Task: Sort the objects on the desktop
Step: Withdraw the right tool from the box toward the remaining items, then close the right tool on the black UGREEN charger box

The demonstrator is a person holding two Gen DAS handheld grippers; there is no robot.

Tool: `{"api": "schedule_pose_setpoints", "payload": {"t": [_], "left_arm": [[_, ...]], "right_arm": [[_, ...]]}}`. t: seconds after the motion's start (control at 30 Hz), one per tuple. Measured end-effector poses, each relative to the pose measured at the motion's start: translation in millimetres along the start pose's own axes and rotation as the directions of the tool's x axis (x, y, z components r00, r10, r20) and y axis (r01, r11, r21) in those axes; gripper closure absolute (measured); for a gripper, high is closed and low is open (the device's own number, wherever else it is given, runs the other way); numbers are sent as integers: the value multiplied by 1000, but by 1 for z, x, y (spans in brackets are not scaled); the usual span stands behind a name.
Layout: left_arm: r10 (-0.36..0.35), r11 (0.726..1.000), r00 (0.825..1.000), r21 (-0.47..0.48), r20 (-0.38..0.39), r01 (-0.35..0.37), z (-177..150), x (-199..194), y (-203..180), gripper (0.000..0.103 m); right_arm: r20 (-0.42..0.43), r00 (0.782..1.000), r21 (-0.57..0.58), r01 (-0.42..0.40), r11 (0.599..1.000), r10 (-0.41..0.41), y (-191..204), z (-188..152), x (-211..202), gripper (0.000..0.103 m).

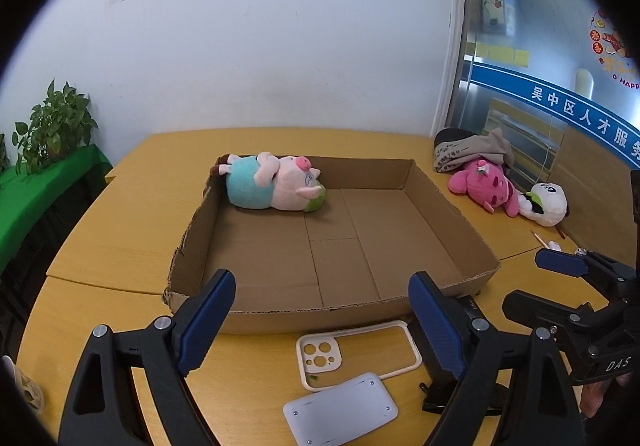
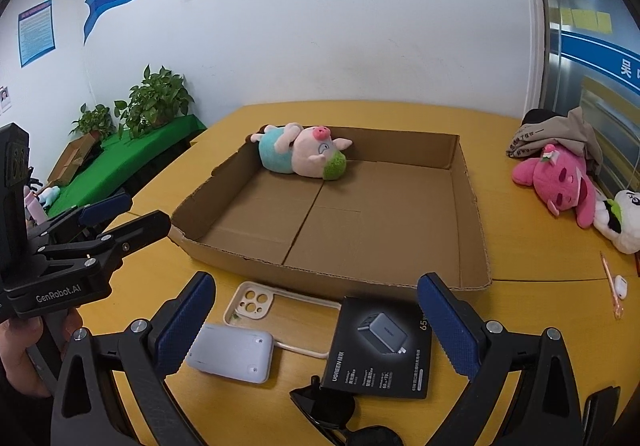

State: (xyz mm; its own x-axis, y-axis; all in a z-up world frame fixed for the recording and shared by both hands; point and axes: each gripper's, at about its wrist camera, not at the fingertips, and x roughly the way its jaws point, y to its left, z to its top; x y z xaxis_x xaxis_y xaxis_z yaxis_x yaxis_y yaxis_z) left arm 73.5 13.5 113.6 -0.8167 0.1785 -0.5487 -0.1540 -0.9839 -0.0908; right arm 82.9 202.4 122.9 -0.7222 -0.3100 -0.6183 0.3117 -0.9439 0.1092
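Hovering over the yellow table, the left gripper and right gripper both gape wide, holding nothing. Only the right camera shows the black charger box whole, beside the phone case and white power bank. The cardboard tray holds the pig plush in its far corner, its remaining floor bare

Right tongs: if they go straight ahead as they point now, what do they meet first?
Probably the black charger box, lying on the table between the open right tongs; beyond it stands the cardboard tray's near wall. Height above the box is unclear.
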Motion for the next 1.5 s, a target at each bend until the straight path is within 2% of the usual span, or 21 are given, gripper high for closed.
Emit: {"api": "schedule_pose_setpoints", "payload": {"t": [0.2,0.67,1.17,1.5], "left_arm": [[3,1000,1000,3,1,-3,-1,1,-1,15],[-53,999,998,-10,-35,52,-11,10,8,15],[-77,997,995,-20,-69,76,-18,17,7,15],[-128,991,987,-37,-96,125,-21,28,3,15]], "right_arm": [[-7,1000,4,5,1000,-5,-3,-1,3,1],[-32,999,33,43,999,-41,-7,-10,9,1],[-53,998,28,35,999,-34,-8,-13,15,1],[-76,997,82,39,996,-33,-30,-23,17,1]]}}
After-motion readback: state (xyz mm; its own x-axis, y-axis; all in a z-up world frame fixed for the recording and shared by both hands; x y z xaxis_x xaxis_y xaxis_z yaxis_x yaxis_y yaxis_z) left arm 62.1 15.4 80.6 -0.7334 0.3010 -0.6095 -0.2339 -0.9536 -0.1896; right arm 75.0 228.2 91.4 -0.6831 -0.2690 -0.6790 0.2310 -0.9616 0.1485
